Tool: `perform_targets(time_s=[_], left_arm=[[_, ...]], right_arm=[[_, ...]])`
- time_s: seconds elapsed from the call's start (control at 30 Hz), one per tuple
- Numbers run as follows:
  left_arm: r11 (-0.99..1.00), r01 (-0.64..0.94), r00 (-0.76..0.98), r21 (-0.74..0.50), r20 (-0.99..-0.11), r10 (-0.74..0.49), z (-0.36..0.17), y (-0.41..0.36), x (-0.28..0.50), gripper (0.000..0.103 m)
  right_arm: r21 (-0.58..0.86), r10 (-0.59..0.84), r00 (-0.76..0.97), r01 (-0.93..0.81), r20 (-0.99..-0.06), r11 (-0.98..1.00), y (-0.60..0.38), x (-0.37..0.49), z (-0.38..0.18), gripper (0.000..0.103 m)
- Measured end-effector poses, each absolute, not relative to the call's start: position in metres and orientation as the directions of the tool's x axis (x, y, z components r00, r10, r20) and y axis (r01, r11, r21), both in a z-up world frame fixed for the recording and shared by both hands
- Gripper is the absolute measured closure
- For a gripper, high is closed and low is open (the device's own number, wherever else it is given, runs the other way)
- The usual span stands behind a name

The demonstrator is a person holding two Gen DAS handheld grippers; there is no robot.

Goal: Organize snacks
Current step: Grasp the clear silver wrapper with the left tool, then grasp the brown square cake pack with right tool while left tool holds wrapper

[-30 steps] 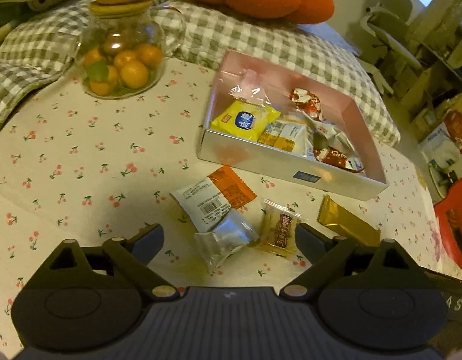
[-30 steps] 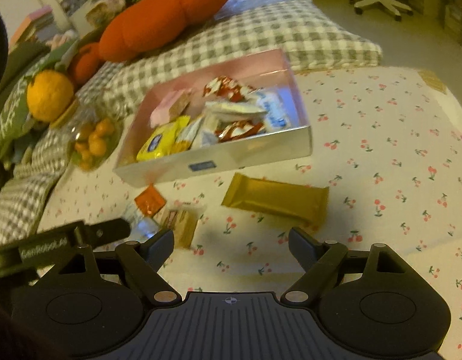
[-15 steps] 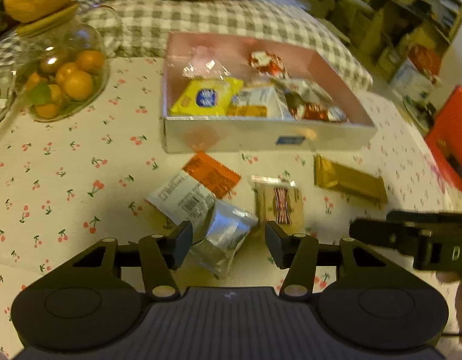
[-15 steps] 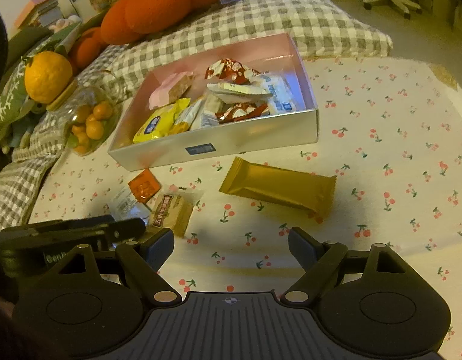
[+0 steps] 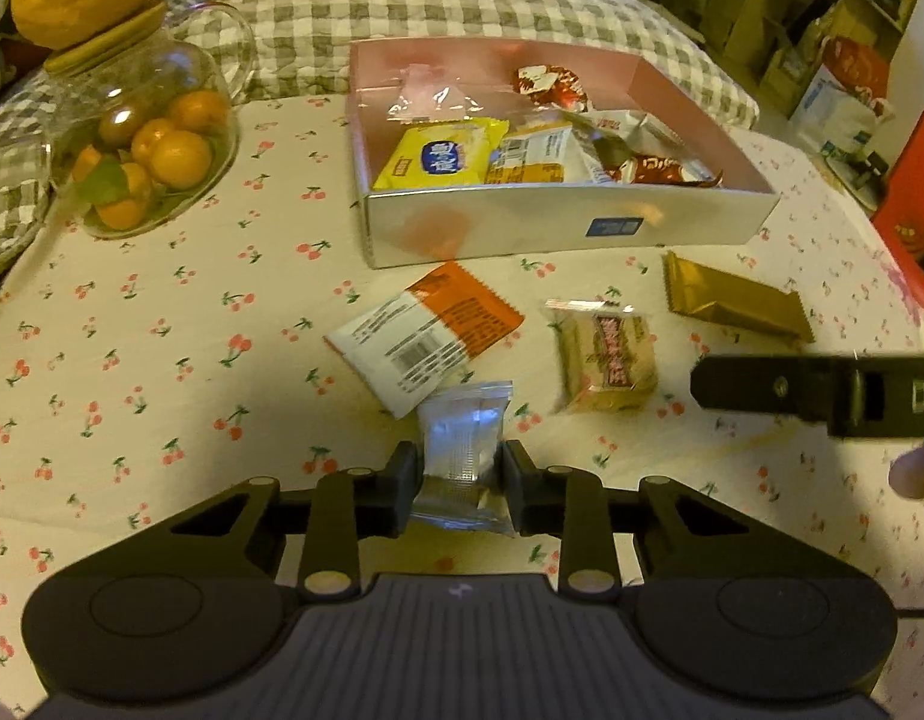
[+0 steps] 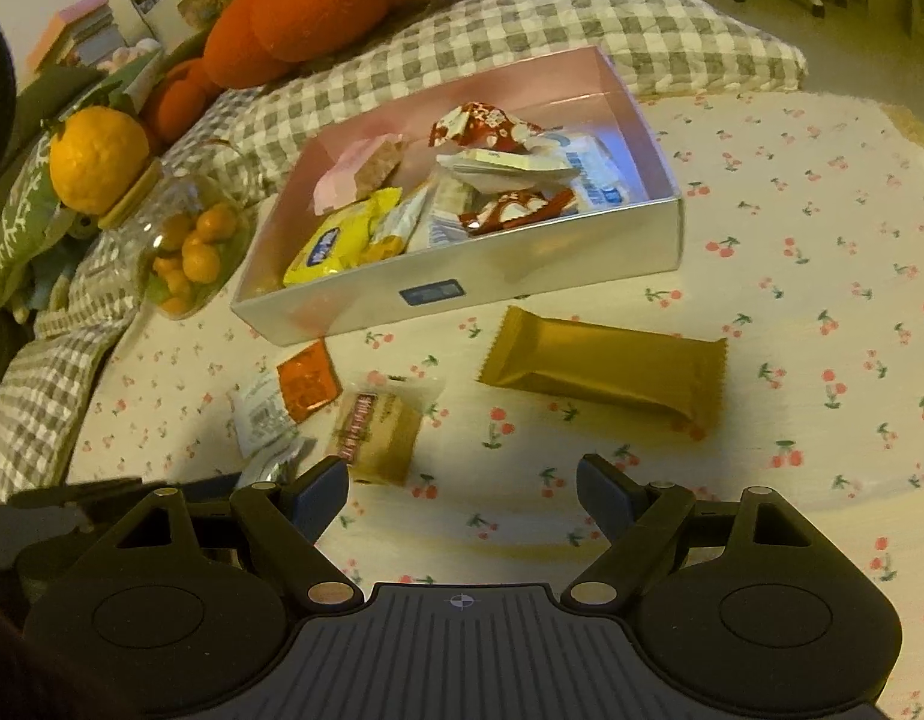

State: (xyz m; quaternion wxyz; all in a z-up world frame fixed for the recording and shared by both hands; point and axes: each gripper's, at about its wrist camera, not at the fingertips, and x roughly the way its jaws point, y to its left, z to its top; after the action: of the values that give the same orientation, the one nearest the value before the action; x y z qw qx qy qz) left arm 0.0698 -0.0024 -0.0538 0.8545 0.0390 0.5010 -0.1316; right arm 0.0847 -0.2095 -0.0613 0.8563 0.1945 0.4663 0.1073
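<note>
While the left gripper [image 5: 452, 483] is closing its jaws on the silver packet [image 5: 462, 450], just in front of the box [image 5: 558, 228], we are risking a slip: crinkly foil, edge-only pinch. Right gripper [image 6: 462, 495] is hanging open, empty.

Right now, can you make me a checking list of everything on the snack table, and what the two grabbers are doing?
Surface: cherry-print tablecloth, with a yellowish stain near the grippers.
Job's things: silver box holds several snacks; outside it lie an orange-and-white packet, a beige square snack, a gold bar and a small silver packet.
Clutter: glass jar of small oranges, a big orange fruit on its lid.
Grippers: left gripper has just been closing and now pinches the small silver packet; right gripper is open and empty.
Cables: nothing seen.
Surroundings: checked blanket, orange plush cushion, cardboard boxes.
</note>
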Motion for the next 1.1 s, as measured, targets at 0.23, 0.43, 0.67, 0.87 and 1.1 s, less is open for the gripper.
perform_targets(time_s=[0.23,0.43,0.67,0.87,1.1], left_arm=[[0.964,0.263,0.471,-0.045,-0.866,-0.169,-0.054,0.013,0.064,0.075],[0.961,0.276,0.495,-0.035,-0.852,-0.173,-0.056,0.021,0.058,0.073],[0.953,0.302,0.508,-0.02,-0.843,-0.178,-0.057,0.023,0.053,0.072],[0.954,0.298,0.513,-0.019,-0.84,-0.177,-0.058,0.022,0.053,0.071],[0.956,0.295,0.524,-0.003,-0.836,-0.164,-0.058,0.02,0.052,0.07]], right_arm=[[0.426,0.372,0.548,-0.03,-0.749,0.904,-0.188,0.088,-0.065,0.019],[0.416,0.376,0.564,-0.061,-0.735,0.907,-0.171,0.09,-0.07,0.024],[0.393,0.349,0.605,-0.066,-0.715,0.917,-0.161,0.09,-0.072,0.03],[0.338,0.303,0.632,-0.069,-0.713,0.939,-0.153,0.088,-0.073,0.039],[0.296,0.287,0.635,-0.096,-0.717,0.95,-0.147,0.086,-0.073,0.066]])
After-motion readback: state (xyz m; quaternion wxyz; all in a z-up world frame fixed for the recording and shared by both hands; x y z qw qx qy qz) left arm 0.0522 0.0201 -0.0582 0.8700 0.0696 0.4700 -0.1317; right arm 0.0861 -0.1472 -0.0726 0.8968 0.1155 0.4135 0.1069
